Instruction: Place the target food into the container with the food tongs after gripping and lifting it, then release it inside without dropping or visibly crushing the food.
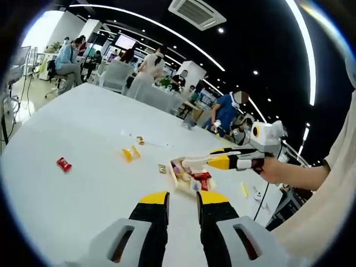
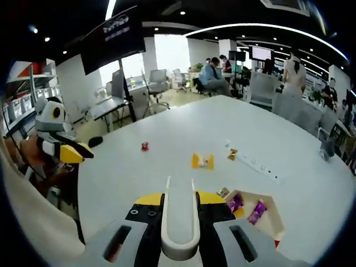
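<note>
The right claw (image 2: 179,207) is clamped on the white plastic food tongs (image 2: 179,219), held over the white tabletop (image 2: 167,139) beside the cream cardboard container (image 2: 266,217) of wrapped snacks. The left claw (image 1: 183,198) stands empty, jaws parted. A small red-wrapped candy (image 1: 63,164) lies well apart.

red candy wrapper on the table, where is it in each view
Left gripper view: the red candy lies far left on the white table, left of the yellow packet.
Right gripper view: the red candy sits upper middle, left of the yellow packet.
Shared landmark: the container of snacks.
</note>
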A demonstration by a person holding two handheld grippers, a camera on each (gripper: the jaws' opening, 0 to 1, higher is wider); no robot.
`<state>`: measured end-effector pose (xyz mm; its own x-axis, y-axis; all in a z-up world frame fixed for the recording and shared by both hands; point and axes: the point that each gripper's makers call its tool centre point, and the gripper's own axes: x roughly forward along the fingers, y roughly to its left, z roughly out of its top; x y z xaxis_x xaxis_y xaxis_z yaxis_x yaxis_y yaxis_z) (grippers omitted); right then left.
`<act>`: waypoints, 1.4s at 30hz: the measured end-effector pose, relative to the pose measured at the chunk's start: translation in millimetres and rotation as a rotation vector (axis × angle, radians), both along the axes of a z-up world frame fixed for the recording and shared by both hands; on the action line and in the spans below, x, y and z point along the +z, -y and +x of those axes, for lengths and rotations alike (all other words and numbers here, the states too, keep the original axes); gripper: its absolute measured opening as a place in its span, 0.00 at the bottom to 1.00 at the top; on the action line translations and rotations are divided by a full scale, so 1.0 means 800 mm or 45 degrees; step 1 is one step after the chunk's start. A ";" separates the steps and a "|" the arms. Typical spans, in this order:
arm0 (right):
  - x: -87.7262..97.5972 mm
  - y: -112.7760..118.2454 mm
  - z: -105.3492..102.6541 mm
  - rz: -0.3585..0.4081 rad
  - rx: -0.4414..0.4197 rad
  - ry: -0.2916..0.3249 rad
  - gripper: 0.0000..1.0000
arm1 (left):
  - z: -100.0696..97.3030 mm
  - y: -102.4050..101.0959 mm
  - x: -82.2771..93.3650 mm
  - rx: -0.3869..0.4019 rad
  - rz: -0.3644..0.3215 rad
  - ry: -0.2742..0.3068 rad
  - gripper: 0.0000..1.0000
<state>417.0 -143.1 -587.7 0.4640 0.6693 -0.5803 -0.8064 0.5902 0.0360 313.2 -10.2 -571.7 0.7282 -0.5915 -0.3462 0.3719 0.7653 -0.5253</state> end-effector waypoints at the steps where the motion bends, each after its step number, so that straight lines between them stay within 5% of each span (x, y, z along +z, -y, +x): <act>1: 0.000 -0.001 0.001 -0.006 0.005 0.005 0.21 | 0.000 -0.002 -0.001 -0.001 0.004 0.000 0.20; 15: 0.001 -0.059 0.025 -0.091 0.135 0.059 0.21 | 0.007 -0.036 -0.010 0.012 0.028 -0.018 0.26; 42: -0.032 -0.210 0.027 -0.028 0.262 0.001 0.21 | -0.014 -0.081 -0.017 0.062 -0.078 -0.013 0.32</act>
<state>438.5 25.2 -612.9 0.3188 0.7372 -0.5957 -0.9102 0.4134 0.0245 301.9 54.5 -585.0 0.7535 -0.5756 -0.3178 0.3293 0.7487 -0.5753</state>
